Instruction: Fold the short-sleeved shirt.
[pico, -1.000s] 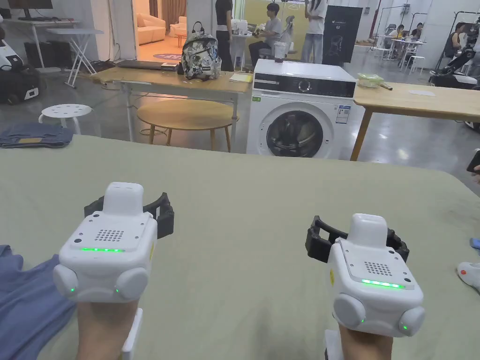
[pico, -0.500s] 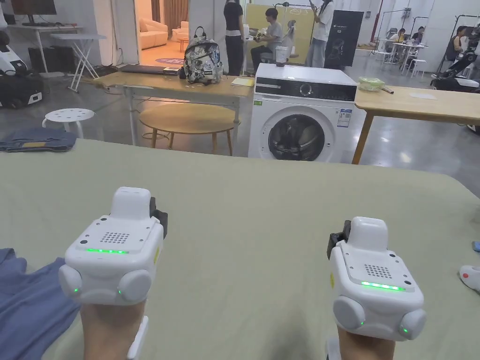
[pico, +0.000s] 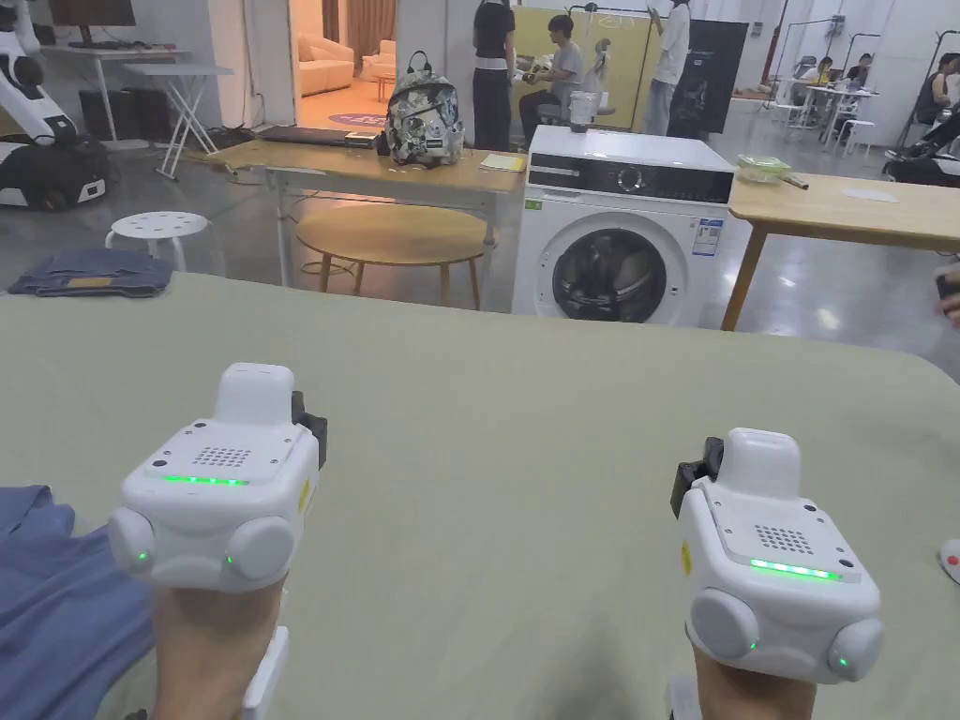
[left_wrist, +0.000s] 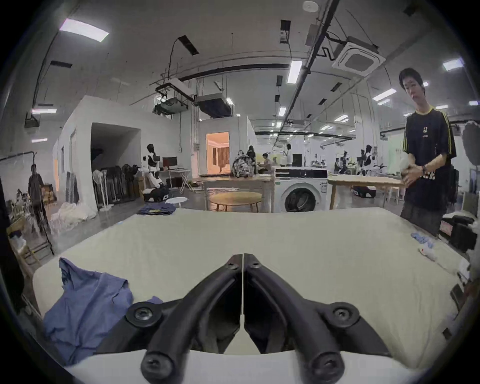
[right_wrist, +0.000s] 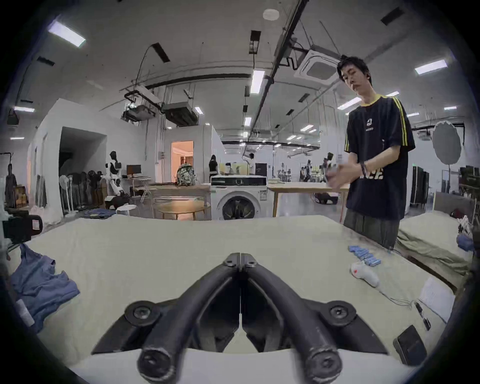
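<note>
Crumpled blue short-sleeved cotton shirt (left_wrist: 85, 306): lying bunched at the left edge of the pale green padded table (pico: 525, 394). Left gripper (left_wrist: 243, 257) and right gripper (right_wrist: 241, 257): hovering above bare cloth, jaws pressed together, holding nothing. Risk: a closed-jaw approach is likely shoving the heap off the edge.

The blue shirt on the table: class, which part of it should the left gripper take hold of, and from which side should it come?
A judgement: the blue shirt lies crumpled at the near left corner of the table. The left gripper, now closed and empty, would best open, come from the shirt's right and pinch the raised fold of its nearest edge, where the cloth stands off the surface.
</note>
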